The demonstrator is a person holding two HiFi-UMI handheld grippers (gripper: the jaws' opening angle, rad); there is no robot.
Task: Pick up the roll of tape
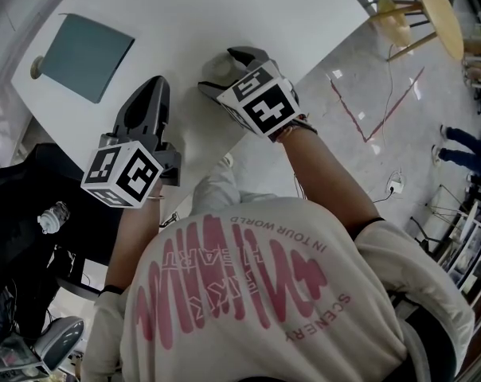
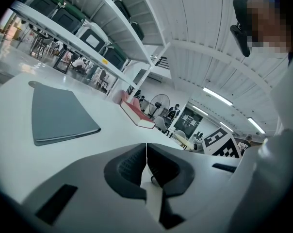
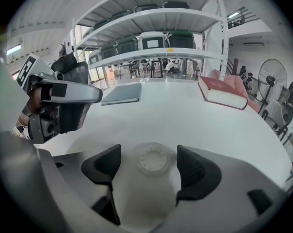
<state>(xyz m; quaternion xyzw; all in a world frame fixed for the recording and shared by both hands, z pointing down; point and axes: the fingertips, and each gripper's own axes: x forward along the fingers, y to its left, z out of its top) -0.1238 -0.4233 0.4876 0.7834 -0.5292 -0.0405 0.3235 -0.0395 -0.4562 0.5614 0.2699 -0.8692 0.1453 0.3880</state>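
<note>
Since the tape (image 3: 153, 159) lies flat between the right gripper's (image 3: 150, 171) spread jaws, probably light and stiff, pinch across its rim; the left gripper (image 2: 146, 165) is pressed together.

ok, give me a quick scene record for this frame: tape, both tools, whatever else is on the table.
tape roll: white, lying flat on the table, not lifted
right tool: open, tilted down, one jaw on each side of the tape roll, pads not touching it
left tool: shut, empty
other items: grey folder and red book, both on the table, away from the tape roll
status: tape roll lined up between the jaws, not yet gripped
</note>
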